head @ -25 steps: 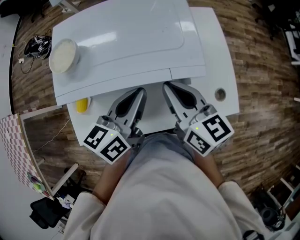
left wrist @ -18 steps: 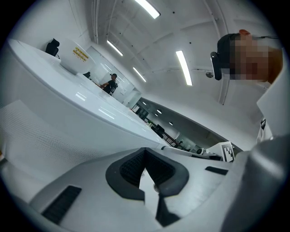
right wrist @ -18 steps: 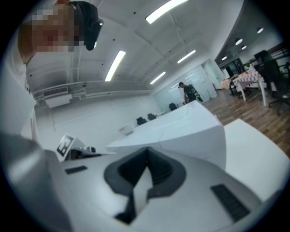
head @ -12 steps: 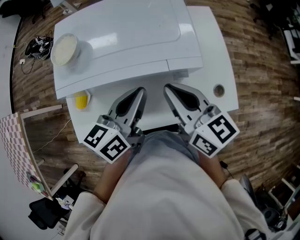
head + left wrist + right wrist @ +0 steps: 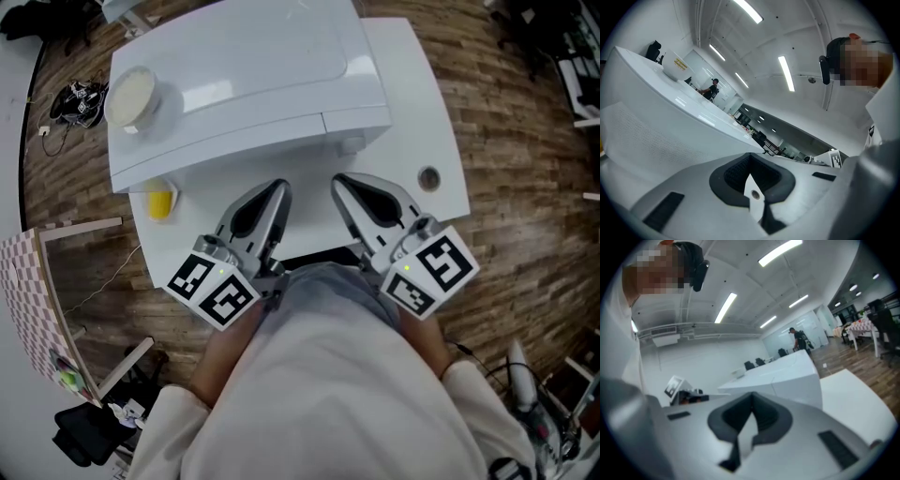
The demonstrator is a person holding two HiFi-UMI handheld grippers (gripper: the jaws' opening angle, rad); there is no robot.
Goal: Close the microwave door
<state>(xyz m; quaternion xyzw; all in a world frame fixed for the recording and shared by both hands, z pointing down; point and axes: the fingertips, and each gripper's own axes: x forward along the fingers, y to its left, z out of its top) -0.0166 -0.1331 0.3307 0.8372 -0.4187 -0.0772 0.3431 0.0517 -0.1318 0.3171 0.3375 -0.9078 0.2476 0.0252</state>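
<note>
Both tongs have pulled back toward six o'clock — left tongs (image 5: 277,188) and right tongs (image 5: 340,182) clamped together, empty — leaving the microwave (image 5: 244,75) at twelve on the counter (image 5: 436,122), its door (image 5: 225,150) apparently flush.

Looking steeply down onto a white microwave (image 5: 244,84) that fills the far half of a white tabletop (image 5: 417,112). Resting on the microwave's top, near its far left corner, a round white bowl (image 5: 129,97). Just beside the microwave's front left corner, close to the tabletop's left edge, a small yellow object (image 5: 161,202). Near the right edge, a round hole (image 5: 428,178). At the near edge, side by side and apart, left gripper (image 5: 273,194) and right gripper (image 5: 344,185), each tapering to a narrow tip aimed at the microwave's front. Wooden floor (image 5: 525,187) all round.
</note>
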